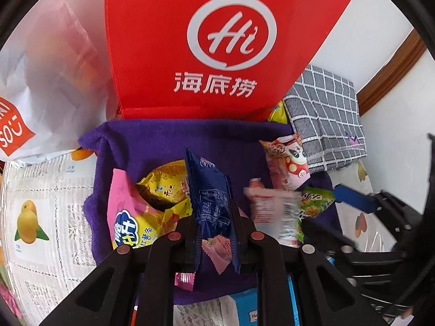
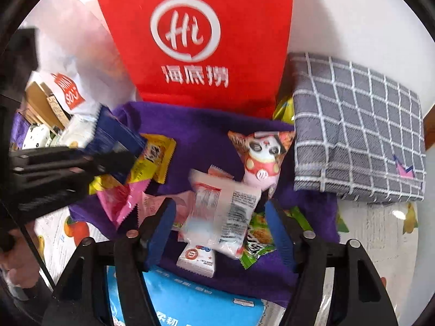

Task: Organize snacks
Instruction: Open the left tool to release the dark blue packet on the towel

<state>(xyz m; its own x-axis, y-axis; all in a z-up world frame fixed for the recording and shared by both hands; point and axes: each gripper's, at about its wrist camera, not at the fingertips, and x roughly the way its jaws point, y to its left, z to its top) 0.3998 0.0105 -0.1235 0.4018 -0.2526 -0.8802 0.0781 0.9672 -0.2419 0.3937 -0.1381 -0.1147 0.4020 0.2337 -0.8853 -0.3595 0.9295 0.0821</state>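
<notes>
Fuzzy purple towel (image 1: 152, 141) bears crinkly foil snack packets (image 2: 223, 212).

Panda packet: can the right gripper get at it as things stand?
Probably not directly. The right gripper stands open around a white packet that lies between its fingers; the panda packet sits just beyond on the purple cloth, top uncovered. Clear the white one first.

Left claw (image 1: 214, 233): matte black plastic, two angular arms with triangular cut-outs and round reddish-brown pivot pins. Right claw (image 2: 220, 233): the same black frame with silvery pins, but its fingers (image 2: 160, 233) wear ridged blue pads.
</notes>
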